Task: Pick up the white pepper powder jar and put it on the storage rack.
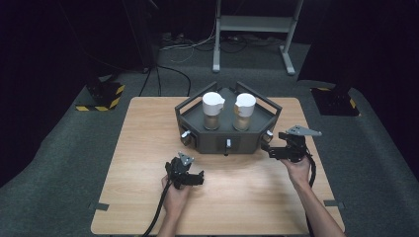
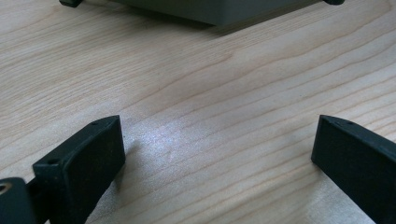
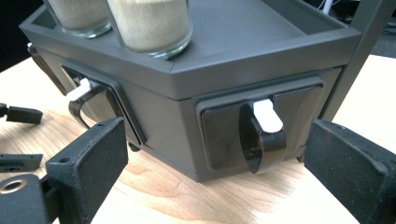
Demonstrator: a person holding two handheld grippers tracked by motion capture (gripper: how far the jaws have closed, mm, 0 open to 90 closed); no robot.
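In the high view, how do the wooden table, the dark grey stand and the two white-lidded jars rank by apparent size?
1. wooden table
2. dark grey stand
3. Left jar and right jar: alike, so unranked.

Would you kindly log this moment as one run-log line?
right gripper: open, facing drawer handle, apart | left gripper: open over table | grey cabinet: two jars on top
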